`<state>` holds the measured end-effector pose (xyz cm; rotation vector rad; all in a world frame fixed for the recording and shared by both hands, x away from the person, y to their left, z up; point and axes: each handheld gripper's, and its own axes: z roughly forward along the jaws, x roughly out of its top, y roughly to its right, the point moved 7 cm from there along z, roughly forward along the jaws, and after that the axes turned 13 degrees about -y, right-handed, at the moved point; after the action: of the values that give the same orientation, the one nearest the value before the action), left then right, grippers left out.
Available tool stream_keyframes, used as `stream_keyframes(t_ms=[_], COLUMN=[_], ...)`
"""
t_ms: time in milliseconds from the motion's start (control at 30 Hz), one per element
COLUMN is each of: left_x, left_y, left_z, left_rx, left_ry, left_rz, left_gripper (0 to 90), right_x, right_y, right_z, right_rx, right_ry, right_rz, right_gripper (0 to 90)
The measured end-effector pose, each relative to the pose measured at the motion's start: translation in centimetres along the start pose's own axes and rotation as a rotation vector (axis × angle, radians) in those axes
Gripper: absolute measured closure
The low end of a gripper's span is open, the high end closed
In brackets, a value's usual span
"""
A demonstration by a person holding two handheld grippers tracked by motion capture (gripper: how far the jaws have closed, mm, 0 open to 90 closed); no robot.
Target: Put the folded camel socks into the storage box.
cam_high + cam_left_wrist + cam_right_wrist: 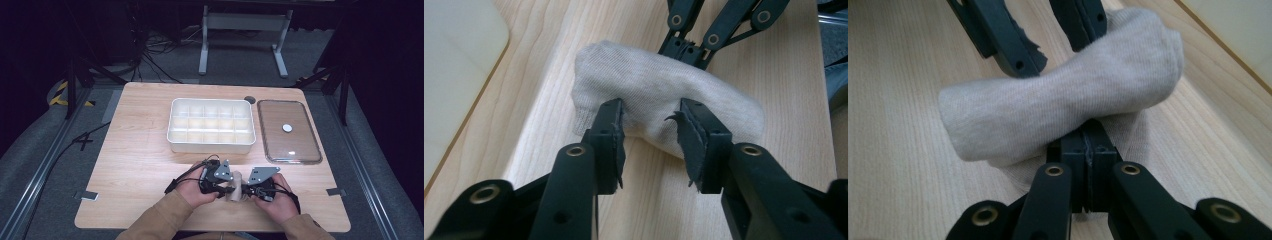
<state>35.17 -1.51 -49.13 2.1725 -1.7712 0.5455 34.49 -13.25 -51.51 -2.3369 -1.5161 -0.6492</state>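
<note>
in the high view, a person's two hands meet at the near edge of the wooden table [140, 150], each holding a gripper. the left gripper [223, 186] and the right gripper [248, 190] face each other with a rolled beige sock [235, 187] between them. farther back on the table sits a white compartment tray [211, 145], and just to its right a clear lid [288, 131] lies flat.

in the left gripper view, the left gripper [651, 135] has its jaws partly apart, one on either side of the near side of the sock [659, 95]; the pads sit at the fabric's edge without squeezing it. the sock lies on the table, and the right gripper [689, 50] comes in from the far side, against the sock. a corner of the tray [454, 65] shows at the left.

in the right gripper view, the right gripper [1088, 145] has its jaws pressed together, pinching a fold of the sock [1058, 105] low down. the left gripper [1048, 45] stands beyond the sock, jaws spread.
</note>
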Motion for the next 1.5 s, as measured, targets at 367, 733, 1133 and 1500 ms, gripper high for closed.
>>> stream_keyframes(t_ms=[367,733,1133,1500], left_x=[0.5,0.6,0.8,1.0], left_y=[0.4,0.6,0.9,1.0], left_z=[1.3,1.3,1.8,1.9], left_rx=[-0.018,-0.023,-0.034,-0.035], left_ry=[-0.012,-0.014,-0.031,-0.034], left_rz=[0.026,0.025,0.011,0.001], left_gripper=[53.4,52.1,53.4,53.7], right_x=[0.0,-0.1,-1.1,-0.8], right_y=[0.0,0.0,0.4,0.6], right_z=[0.1,0.0,-2.1,-5.1], right_rx=[0.010,0.023,-0.001,-0.043], right_ry=[0.003,0.011,-0.068,0.026], right_rz=[0.005,0.005,0.009,0.013], right_gripper=[89.4,88.6,85.9,87.5])
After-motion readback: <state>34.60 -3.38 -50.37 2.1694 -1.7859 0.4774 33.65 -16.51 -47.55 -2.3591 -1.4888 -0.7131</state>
